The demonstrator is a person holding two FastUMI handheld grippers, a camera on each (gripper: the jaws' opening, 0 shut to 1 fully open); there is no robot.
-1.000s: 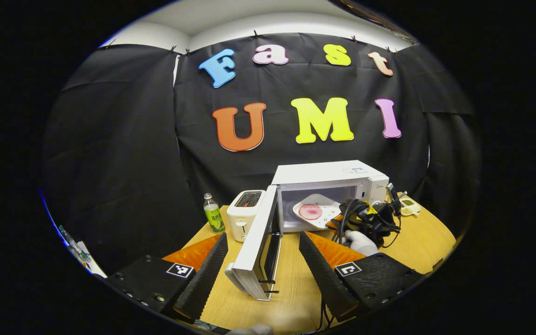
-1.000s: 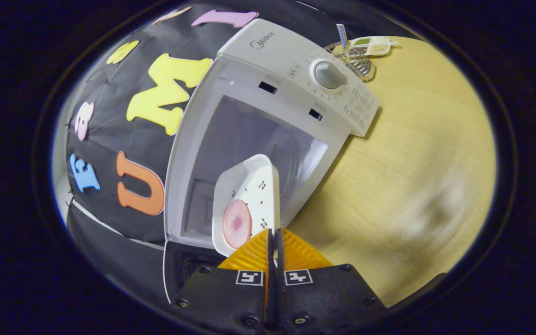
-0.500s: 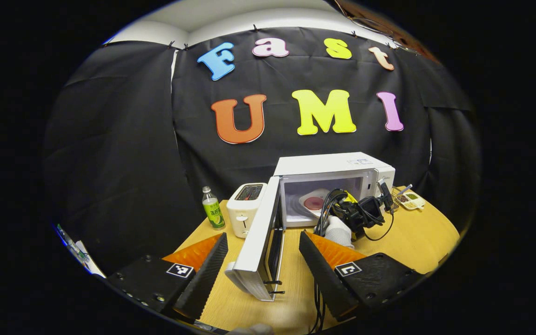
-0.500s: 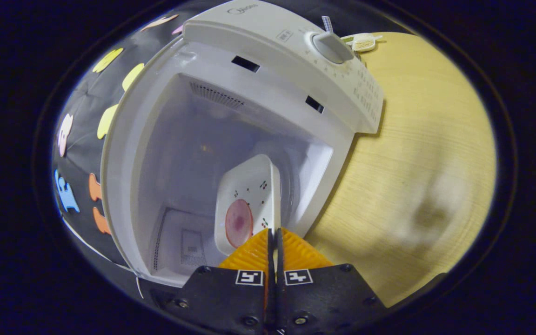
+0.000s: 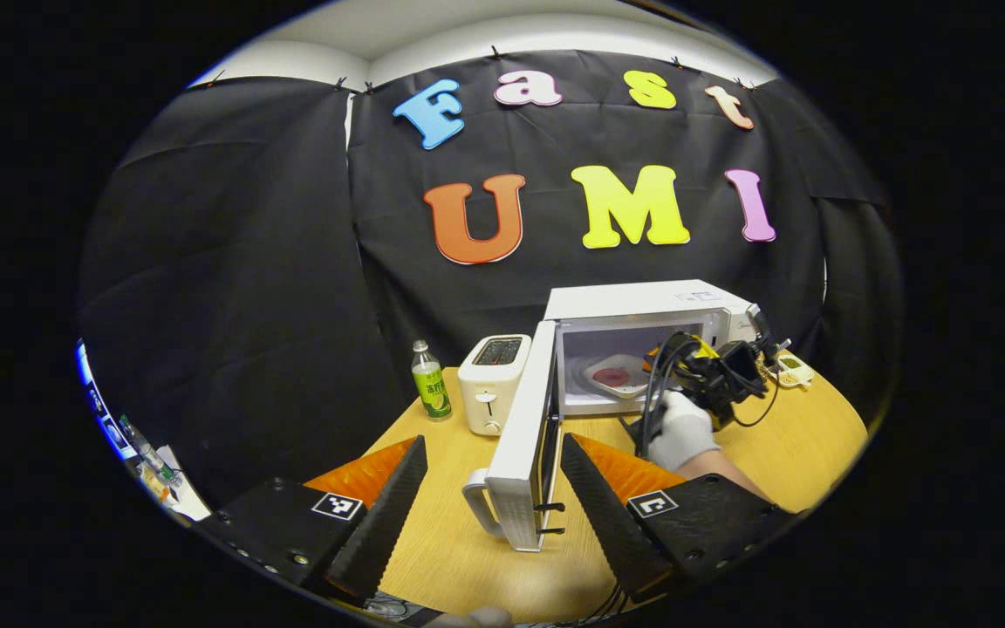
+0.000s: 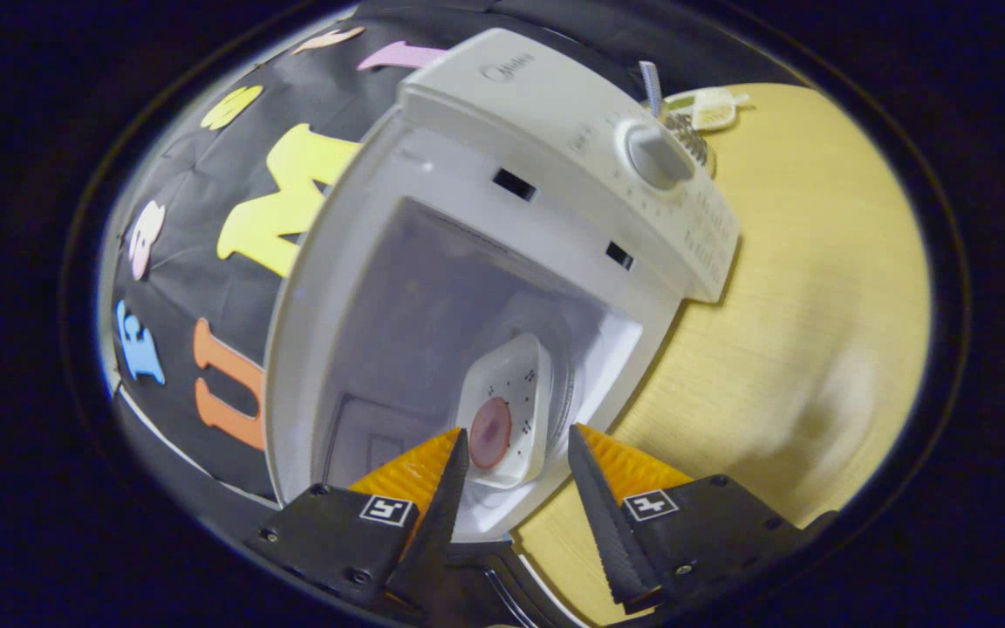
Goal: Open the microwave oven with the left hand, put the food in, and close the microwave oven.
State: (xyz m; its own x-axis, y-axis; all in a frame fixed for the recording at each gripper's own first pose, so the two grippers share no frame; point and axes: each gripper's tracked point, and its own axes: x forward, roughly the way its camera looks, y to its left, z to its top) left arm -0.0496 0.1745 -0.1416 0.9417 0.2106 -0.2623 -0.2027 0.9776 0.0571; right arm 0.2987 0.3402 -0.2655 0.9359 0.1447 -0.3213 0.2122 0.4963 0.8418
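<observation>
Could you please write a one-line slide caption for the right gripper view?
Open right claw in front of the plate of food resting inside the open microwave.

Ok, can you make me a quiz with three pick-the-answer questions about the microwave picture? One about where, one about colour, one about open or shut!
1. Where is the white plate with the food?
A. inside the microwave
B. on the toaster
C. on the floor

2. What colour is the bottle beside the toaster?
A. red
B. green
C. blue

3. How is the microwave door?
A. shut
B. missing
C. open

Answers: 1 A, the plate lies on the oven floor in the right gripper view. 2 B, the bottle looks green. 3 C, the door stands swung out toward the left hand-held gripper.
</observation>
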